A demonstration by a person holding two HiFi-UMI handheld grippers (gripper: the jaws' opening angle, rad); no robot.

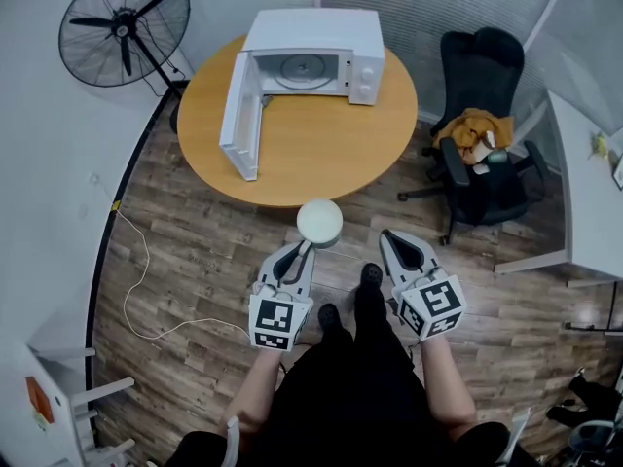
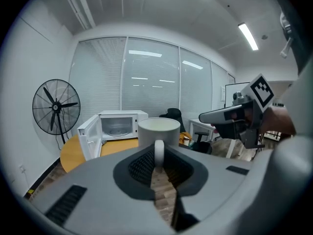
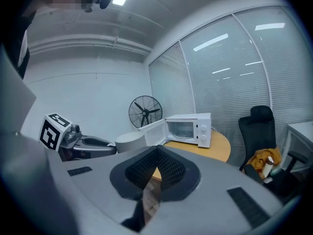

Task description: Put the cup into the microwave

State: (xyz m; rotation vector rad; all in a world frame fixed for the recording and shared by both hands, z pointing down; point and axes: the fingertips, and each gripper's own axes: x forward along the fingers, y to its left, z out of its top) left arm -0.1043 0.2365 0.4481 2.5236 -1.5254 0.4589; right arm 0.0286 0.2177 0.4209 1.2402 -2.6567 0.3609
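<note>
Left tongs (image 1: 306, 248) closed on the handle of the white cup (image 1: 319, 222). In the left gripper view the handle (image 2: 159, 153) sits upright btwn the two pads, cup body just past the tips. Cup is in the air at ctr of the head view, over wood floor (image 1: 195, 261), just short of the round tabletop's (image 1: 321, 159) near edge. Not in the microwave (image 1: 313, 54).

Right tongs (image 1: 393, 244) lower right of ctr, beside the left pair, apart from the cup. In the right gripper view the tips (image 3: 157, 149) are drawn together, only a thin slit lower down showing floor, nothing btwn them.

Microwave at top ctr, on far side of tabletop, door (image 1: 240, 117) swung fully open to the left, glass turntable visible inside.

Fan (image 1: 124, 25) upper left on the floor. Black office chair (image 1: 484, 139) at right w/ something yellow on the seat.
</note>
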